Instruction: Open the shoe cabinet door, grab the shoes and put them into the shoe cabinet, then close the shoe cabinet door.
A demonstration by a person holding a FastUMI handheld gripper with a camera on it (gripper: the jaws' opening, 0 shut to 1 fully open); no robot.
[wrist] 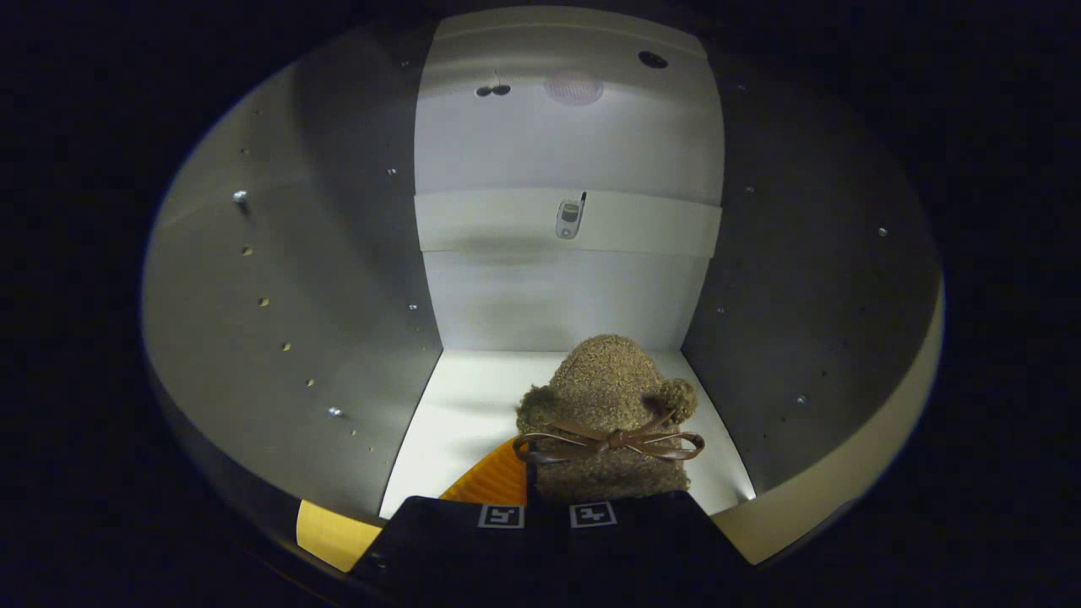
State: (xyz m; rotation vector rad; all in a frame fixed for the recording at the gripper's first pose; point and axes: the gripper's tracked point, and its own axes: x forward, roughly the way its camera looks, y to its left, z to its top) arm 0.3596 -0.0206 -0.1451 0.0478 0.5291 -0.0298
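Gripper (pixel 546 515): the two fingers sit side by side at the bottom of the gripper view, drawn close together, each carrying a small square marker on its top face. The heel end of a fuzzy brown shoe (pixel 604 422) sits right at the fingers' front edge and extends forward from them. The contact points are hidden under the finger bodies, so whether both fingers actually press on the shoe cannot be told.

Shoe: woolly, slipper-like, toe pointing away from the gripper toward the back of the compartment. A thin brown bow (pixel 610 442) lies across its top near the fingers, with a small pompom (pixel 678 399) at one side. An orange ribbed sole (pixel 492 480) shows beside and below the shoe, just ahead of the fingers.

Location: the shoe is inside the shoe cabinet (pixel 287 279), over the white bottom shelf (pixel 460 405), whether resting on it or just above it is unclear. Grey side walls with rows of small peg holes stand on either side. The white back panel (pixel 566 295) is well beyond the toe and carries a horizontal strip (pixel 659 224) with a small fitting (pixel 570 218) at its centre.
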